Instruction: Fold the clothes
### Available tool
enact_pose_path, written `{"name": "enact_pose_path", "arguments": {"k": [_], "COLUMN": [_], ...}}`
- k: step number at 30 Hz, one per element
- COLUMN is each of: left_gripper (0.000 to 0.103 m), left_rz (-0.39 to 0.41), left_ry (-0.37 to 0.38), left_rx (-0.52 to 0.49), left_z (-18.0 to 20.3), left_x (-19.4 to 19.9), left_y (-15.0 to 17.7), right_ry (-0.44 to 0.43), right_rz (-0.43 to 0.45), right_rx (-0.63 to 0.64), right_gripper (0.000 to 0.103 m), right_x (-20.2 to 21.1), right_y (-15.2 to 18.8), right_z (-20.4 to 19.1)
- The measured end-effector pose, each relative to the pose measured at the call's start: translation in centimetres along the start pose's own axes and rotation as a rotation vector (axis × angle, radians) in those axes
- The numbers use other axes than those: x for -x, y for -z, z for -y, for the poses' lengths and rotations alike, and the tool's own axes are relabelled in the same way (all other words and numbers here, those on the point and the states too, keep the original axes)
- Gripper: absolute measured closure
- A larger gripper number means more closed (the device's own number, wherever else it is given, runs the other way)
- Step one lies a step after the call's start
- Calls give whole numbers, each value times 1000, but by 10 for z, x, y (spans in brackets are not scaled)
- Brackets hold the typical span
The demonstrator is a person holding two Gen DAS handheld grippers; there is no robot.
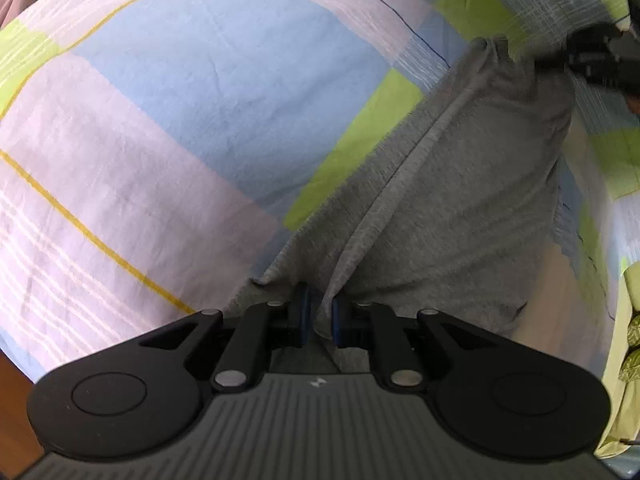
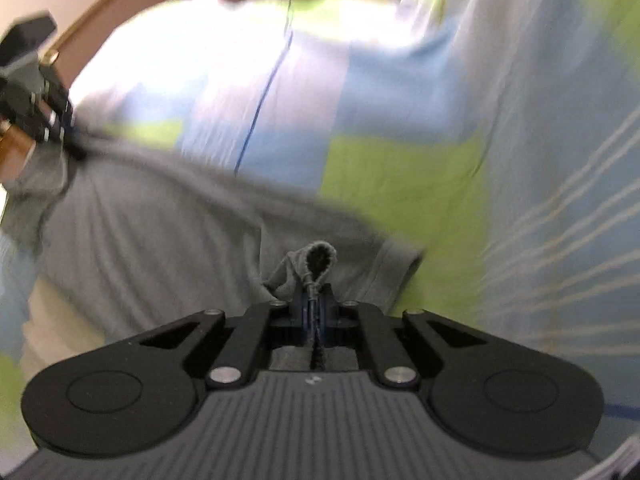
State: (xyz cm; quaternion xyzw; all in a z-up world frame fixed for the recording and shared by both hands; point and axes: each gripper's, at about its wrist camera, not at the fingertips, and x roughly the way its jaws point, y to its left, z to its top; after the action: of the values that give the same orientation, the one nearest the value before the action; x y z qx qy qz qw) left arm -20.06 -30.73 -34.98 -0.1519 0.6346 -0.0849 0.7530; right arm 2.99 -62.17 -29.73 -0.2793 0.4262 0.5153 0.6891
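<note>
- Grey jersey: the garment (image 1: 460, 200) lies stretched across a checked bedsheet (image 1: 160, 120) of pale blue, lilac and lime squares, running in the left wrist view from 6 o'clock up towards 1 o'clock.
- The left gripper (image 1: 318, 316) points steeply down at the bed; its blue-padded fingers (image 1: 302, 312) stand close together with a fold of the grey cloth pinched between them at the garment's near end.
- In that same view the right gripper (image 1: 592, 56) shows as a dark, blurred shape at 2 o'clock, at the garment's far end.
- The right gripper (image 2: 316, 312) also tilts steeply downward; its fingers (image 2: 306, 312) are pressed together on a small bunched loop of the grey garment (image 2: 160, 232), which pokes up just beyond the tips.
- From the right wrist view the cloth spreads from the centre out to 9 o'clock, where the left gripper (image 2: 60, 136) meets its other end.
- A wooden bed edge (image 2: 100, 12) curves at 11 o'clock behind the sheet (image 2: 400, 180).
- The right wrist picture is blurred, so fine detail of the sheet is unclear.
</note>
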Motion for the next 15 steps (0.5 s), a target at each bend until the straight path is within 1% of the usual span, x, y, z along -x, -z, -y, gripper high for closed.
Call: {"name": "enact_pose_path", "arguments": {"k": [1,2,4,6,11,12,13,15], "left_gripper": [90,90,90,90,90,90,90,89], "left_rz": [2,1,1,3,23,26,28,24], "left_ry": [0,0,1,2,12,14,17,26], "left_rx": [5,9,7,1,8,11,16,27], "left_z": [0,-1,-1,-2,-4,-5,-6,-8], "left_x": [1,1,1,1,3,2,1,2], "left_y": [0,0,0,0,4,4,5,3], "right_ry": [30,43,68,79,155,172,185,228], "right_rz": [23,28,16,-9,42,35,19,-61], "right_rx": [-18,-34,-74,-78,-86,-82,-82,-108], "right_gripper": [99,99,99,99,99,99,97,77], "right_x": [0,-3,-14,-26,-25,-28,-34,-52], "right_y": [-3,-4,-1,5,9,10,10,12], "right_z": [4,7,15,16,16,14,12,13]}}
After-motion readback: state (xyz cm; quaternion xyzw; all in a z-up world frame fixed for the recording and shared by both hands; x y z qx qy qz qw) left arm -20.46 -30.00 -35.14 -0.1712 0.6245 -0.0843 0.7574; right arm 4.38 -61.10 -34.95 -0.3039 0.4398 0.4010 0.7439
